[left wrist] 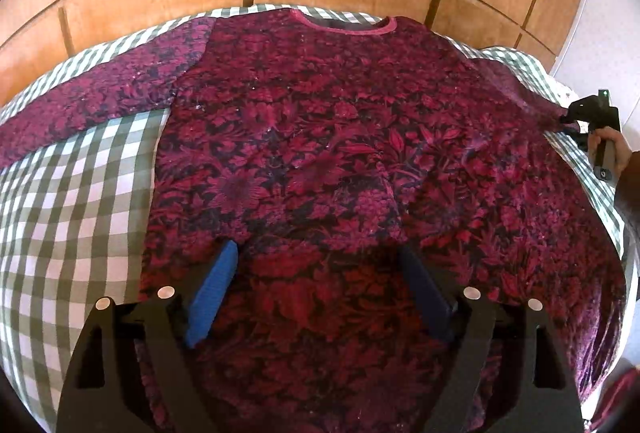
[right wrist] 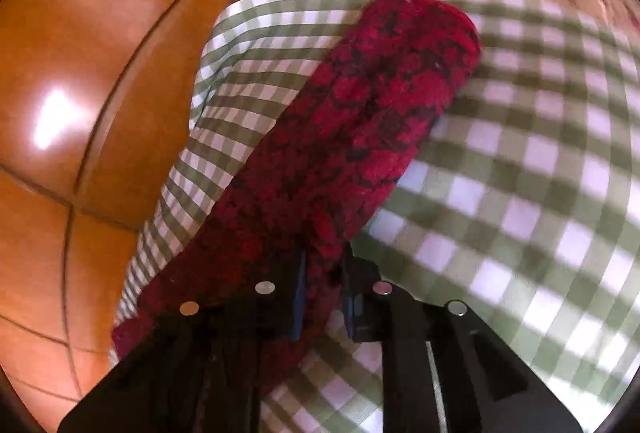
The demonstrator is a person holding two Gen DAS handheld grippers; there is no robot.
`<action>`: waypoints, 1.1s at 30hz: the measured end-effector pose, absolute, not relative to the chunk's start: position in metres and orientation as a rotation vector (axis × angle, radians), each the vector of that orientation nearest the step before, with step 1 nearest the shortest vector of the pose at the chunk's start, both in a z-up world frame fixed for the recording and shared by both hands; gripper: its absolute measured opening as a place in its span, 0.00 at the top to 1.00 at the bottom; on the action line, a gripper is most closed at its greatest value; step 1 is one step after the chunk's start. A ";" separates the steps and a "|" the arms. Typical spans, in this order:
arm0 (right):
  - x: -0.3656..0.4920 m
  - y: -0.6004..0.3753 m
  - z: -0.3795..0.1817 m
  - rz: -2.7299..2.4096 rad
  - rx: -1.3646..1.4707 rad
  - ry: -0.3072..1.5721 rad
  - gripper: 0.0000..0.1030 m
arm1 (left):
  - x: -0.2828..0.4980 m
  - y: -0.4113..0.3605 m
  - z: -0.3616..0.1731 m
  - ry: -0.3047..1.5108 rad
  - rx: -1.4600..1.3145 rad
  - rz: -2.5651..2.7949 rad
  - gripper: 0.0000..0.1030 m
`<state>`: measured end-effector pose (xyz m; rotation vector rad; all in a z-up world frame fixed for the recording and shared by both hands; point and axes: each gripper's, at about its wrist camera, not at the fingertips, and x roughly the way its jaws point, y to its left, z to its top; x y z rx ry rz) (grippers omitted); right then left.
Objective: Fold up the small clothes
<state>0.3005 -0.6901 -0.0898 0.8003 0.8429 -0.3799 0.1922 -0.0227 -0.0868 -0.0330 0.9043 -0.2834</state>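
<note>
Crimson sweater point(left wrist: 304, 137) lies flat; right gripper point(right wrist: 324, 297) pinches its sleeve point(right wrist: 360, 137), left gripper point(left wrist: 316, 273) gapes above the hem. Next, I judge, the sleeve folds inward.

Bright daylight shines on the wooden floor point(right wrist: 52, 121) with white glare. The right wrist picture is blurry; edges curve, corners go dark.

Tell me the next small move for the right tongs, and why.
Probably carry the sleeve inward across the sweater body. The right tongs are shut on that sleeve, the body lies flat on the checked cloth, and the left tongs are open above the hem.
</note>
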 end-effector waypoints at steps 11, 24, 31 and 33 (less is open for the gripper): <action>0.275 -0.691 -0.087 -0.440 0.768 0.839 0.90 | 0.194 -0.019 -0.088 0.904 -0.050 -0.304 0.17; 0.316 -0.496 0.009 -0.014 0.170 0.764 0.90 | 0.191 -0.020 -0.088 0.895 -0.064 -0.314 0.15; 0.313 -0.339 -0.008 0.246 -0.084 0.810 0.90 | 0.190 -0.018 -0.087 0.893 -0.080 -0.318 0.15; 0.309 -0.302 -0.024 0.322 -0.112 0.856 0.88 | 0.190 -0.017 -0.086 0.896 -0.092 -0.322 0.15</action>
